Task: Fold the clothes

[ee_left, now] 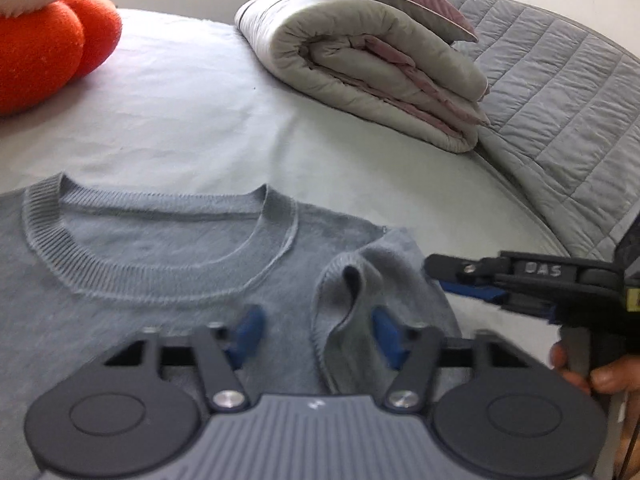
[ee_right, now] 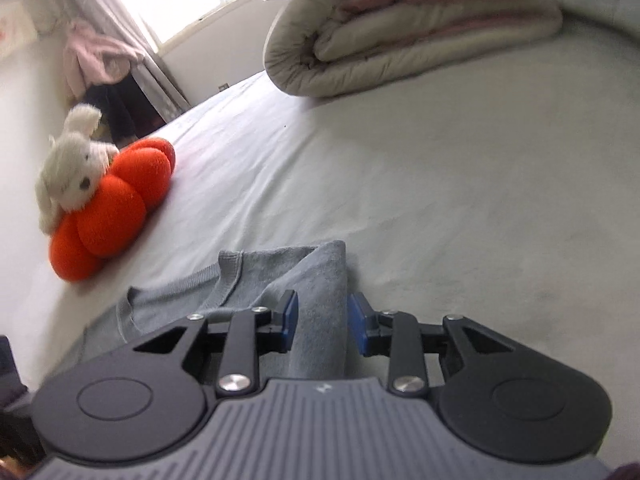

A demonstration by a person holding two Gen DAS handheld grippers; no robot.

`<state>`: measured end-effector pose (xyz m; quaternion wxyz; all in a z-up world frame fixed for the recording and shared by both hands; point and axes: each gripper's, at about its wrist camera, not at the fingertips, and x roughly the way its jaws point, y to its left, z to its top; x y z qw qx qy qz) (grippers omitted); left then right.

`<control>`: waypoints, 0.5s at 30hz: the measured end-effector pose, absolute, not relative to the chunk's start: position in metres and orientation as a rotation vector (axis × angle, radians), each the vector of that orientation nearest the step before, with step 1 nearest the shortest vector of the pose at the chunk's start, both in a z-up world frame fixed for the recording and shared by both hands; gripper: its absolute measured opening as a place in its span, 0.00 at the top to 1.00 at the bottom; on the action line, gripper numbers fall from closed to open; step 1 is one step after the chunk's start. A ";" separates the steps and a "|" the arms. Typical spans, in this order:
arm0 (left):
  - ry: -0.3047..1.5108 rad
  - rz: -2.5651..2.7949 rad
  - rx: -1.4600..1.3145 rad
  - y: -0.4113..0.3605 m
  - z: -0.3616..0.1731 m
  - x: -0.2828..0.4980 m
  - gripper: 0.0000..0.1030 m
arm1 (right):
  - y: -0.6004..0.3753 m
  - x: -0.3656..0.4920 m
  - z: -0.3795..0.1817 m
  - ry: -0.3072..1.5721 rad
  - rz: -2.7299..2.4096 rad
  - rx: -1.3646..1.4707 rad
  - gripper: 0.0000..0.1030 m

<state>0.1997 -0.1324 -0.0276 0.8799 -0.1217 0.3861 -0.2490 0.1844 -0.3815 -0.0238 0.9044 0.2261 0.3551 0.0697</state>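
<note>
Left wrist view: left tool [ee_left: 316, 336] sits low over a grey-blue knit sweater [ee_left: 132, 276] spread flat on the bed sheet [ee_left: 192, 120]. Ribbed round collar [ee_left: 160, 280] lies just ahead of the tool and to its left. A bunched sleeve cuff [ee_left: 352, 300] stands up between the blue pads [ee_left: 250, 330], nearer the right-hand one. Jaws partly open; a clear gap remains beside the left-hand pad, so no pinch on the cuff is seen.

Right tool [ee_left: 434, 276] enters from the right edge of this view, side-on, tips at the sweater's shoulder edge. A hand [ee_left: 592, 372] grips its handle. From this side its jaw gap cannot be read.

Right wrist view: right tool [ee_right: 323, 324] straddles a raised fold of the same sweater [ee_right: 320, 300]. Fold runs straight ahead between the two blue pads [ee_right: 290, 322]. Jaws partly open; fabric appears to meet the left-hand pad, a thin gap shows at the right-hand one. Grip not confirmed.

Surroundings: folded duvet [ee_left: 360, 72], white outside, pink inside, lies well ahead and to the right of the left tool. Orange plush cushion [ee_right: 116, 208] with white plush animal [ee_right: 70, 172] on top lies far ahead-left of the right tool. Quilted grey cover [ee_left: 560, 112] lies beyond the duvet, to the right.
</note>
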 end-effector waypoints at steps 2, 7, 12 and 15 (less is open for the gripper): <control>0.818 -0.506 -0.309 -0.125 -0.031 0.199 0.98 | -0.385 0.195 -0.035 0.732 0.170 0.517 0.68; 0.836 -0.504 -0.432 -0.099 -0.038 0.192 0.97 | -0.386 0.209 -0.046 0.696 0.214 0.563 0.68; 0.816 -0.548 -0.545 -0.090 -0.037 0.198 0.53 | -0.383 0.215 -0.050 0.668 0.229 0.560 0.71; 0.800 -0.542 -0.570 -0.092 -0.037 0.200 0.58 | -0.382 0.215 -0.051 0.659 0.222 0.539 0.85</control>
